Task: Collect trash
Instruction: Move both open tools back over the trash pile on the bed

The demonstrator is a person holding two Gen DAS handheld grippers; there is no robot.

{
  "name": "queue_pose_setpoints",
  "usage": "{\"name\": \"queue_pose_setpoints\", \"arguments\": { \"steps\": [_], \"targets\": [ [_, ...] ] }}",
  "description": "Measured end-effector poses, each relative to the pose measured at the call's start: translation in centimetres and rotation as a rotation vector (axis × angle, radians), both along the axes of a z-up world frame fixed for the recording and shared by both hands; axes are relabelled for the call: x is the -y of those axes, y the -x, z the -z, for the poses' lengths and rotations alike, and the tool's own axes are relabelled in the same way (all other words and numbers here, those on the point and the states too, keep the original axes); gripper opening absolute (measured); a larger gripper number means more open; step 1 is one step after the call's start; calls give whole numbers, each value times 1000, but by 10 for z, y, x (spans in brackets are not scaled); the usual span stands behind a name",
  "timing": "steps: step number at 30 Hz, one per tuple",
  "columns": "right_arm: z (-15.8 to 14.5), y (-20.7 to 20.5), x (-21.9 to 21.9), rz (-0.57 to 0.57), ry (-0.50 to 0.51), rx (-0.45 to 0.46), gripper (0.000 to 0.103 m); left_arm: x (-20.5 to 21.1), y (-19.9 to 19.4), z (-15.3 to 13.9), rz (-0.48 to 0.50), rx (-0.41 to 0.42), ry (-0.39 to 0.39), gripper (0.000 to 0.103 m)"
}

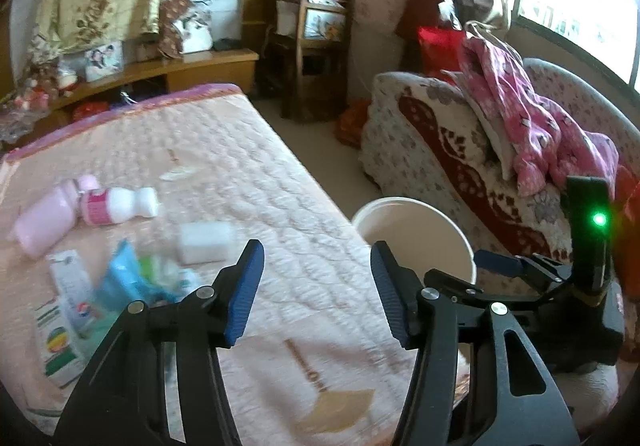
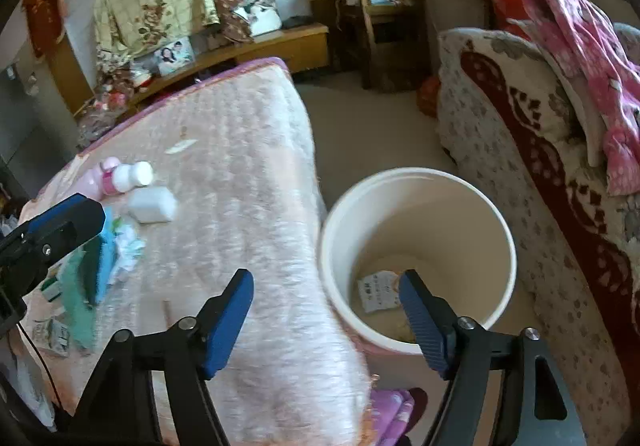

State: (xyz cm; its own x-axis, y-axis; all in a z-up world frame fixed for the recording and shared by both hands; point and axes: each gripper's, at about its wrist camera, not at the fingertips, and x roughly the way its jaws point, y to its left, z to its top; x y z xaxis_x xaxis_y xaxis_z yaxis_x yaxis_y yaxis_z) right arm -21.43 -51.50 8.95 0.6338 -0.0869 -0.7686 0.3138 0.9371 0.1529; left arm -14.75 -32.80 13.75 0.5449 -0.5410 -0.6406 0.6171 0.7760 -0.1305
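Note:
Trash lies on the pink quilted bed (image 1: 256, 174): a pink bottle (image 1: 48, 220), a white-and-pink bottle (image 1: 120, 204), a white wad (image 1: 204, 242), a blue wrapper (image 1: 128, 278) and a printed carton (image 1: 60, 342). My left gripper (image 1: 316, 290) is open and empty above the bed, right of the pile. My right gripper (image 2: 326, 318) is open and empty over the bed's edge and the cream bin (image 2: 416, 206). A paper packet (image 2: 378, 292) lies in the bin. The bottles (image 2: 128, 174) and wad (image 2: 154, 204) also show in the right wrist view.
The bin (image 1: 416, 234) stands on the floor between the bed and a patterned sofa (image 1: 440, 150) with pink clothes (image 1: 532, 118). A wooden chair (image 1: 316, 46) and a low shelf (image 1: 192, 70) are at the back. The left gripper's body (image 2: 52, 230) shows at left.

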Motion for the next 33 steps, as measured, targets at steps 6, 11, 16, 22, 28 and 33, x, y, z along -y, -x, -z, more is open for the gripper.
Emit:
{"name": "queue_pose_setpoints", "arguments": {
  "steps": [6, 11, 16, 22, 28, 33],
  "targets": [
    [-8, -9, -37, -63, -5, 10, 78, -41, -2, -5, -60, 21, 0, 55],
    [-13, -15, -71, -122, -15, 20, 78, -83, -6, -5, -105, 4, 7, 55],
    [-17, -22, -107, -192, -23, 24, 78, -136, -11, -4, -170, -1, 3, 55],
    [-13, -31, -141, -259, -24, 18, 79, -197, -16, 3, -257, -1, -27, 55],
    [-5, -43, -161, -291, -32, 2, 79, -227, -14, 16, -291, -37, -36, 55],
    [0, -51, -171, -306, -43, -8, 79, -226, -11, 24, -278, -60, -28, 55]
  ]
}}
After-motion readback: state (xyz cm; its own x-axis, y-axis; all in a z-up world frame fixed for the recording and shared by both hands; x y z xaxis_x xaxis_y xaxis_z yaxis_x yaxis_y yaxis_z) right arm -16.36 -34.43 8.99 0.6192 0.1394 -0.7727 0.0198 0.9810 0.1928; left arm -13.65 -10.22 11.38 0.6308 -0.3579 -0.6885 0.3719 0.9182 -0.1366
